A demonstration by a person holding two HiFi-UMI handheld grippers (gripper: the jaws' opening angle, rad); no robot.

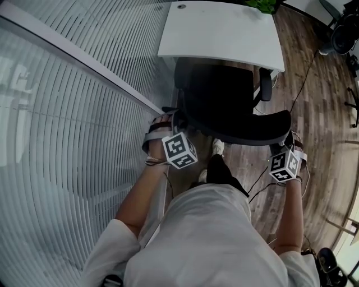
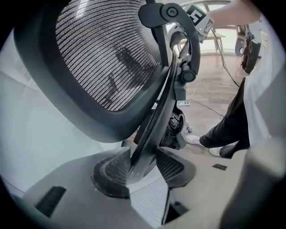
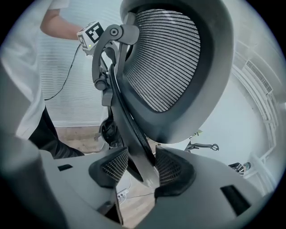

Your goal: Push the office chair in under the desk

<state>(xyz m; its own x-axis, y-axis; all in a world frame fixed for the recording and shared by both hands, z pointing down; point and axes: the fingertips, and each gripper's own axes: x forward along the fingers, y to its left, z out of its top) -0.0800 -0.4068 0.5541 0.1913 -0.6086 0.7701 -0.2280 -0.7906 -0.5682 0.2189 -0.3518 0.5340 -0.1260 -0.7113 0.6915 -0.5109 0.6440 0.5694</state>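
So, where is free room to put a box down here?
The white desk is mostly bare, up to the plant at its far corner. The floor right of the chair is open, but cables cross it. Left, chair and glass wall stand close.

The place was an office. A white desk [image 1: 224,33] stood beside a ribbed, frosted-glass partition [image 1: 67,112], with a black, mesh-backed office chair [image 1: 224,106] drawn up to it. A green plant [image 1: 262,5] sat at the desk's far edge. Thin cables [image 1: 304,78] trailed over the wood-plank floor [image 1: 325,146].
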